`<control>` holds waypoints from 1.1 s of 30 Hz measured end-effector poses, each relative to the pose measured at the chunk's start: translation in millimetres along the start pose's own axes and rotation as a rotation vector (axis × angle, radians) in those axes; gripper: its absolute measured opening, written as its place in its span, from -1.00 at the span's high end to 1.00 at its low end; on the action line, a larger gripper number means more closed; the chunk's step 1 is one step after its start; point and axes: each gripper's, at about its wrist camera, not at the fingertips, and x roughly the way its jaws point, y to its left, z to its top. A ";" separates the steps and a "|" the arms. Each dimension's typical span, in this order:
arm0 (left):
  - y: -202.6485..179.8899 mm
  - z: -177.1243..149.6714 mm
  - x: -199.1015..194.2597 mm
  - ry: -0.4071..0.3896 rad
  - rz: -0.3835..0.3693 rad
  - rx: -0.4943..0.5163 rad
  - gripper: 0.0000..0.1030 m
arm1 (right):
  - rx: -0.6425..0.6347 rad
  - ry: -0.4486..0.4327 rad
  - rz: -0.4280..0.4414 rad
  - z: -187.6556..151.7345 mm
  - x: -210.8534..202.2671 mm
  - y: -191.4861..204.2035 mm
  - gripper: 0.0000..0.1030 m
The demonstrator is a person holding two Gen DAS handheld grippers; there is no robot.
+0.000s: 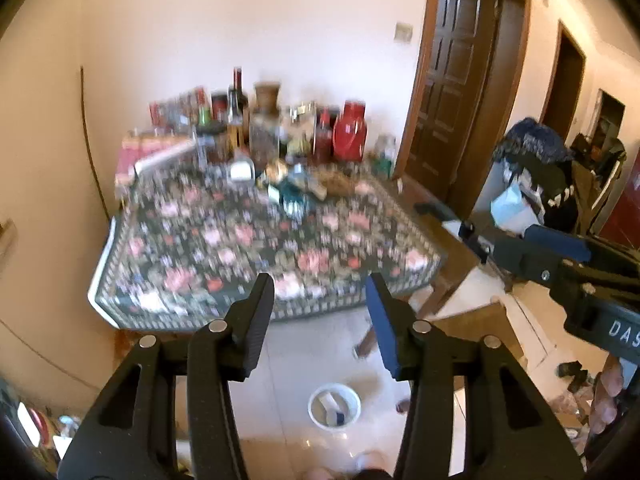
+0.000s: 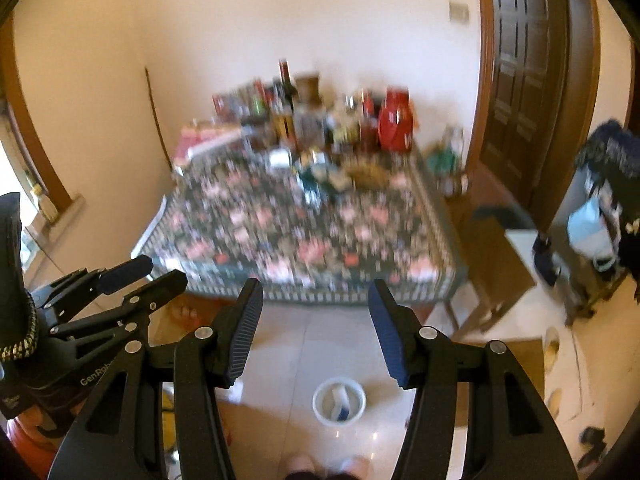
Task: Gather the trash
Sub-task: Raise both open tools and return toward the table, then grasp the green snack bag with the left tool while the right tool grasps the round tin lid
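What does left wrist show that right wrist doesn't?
Left wrist only: the right claw entering from the right edge, and further dark doorways down the wall.

Right wrist only: the left claw entering from the left edge, a window sill on the left, and pale slippers on the floor at right.

Both: the floral-cloth table, blurred bottles and jars at its far edge, including a red jar, the white bin on the tiled floor, and the brown door. Each claw stands open, nothing between its fingers.

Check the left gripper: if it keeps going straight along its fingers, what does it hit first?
Likely the near edge of the table, on its floral cloth. The left gripper is open and empty, with nothing nearer in line. Depth is unclear in the blur.
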 end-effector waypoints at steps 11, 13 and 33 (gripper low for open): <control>9.2 39.4 -35.7 -0.188 0.016 -0.001 -0.92 | -0.041 -0.227 -0.039 29.4 -41.6 13.0 -0.78; 7.9 45.5 -27.8 -0.179 0.023 0.003 -0.92 | -0.056 -0.254 -0.063 32.2 -37.7 9.3 -0.79; -42.0 148.2 114.8 -0.139 0.133 -0.111 -0.92 | -0.081 -0.184 0.029 129.3 49.5 -117.5 -0.79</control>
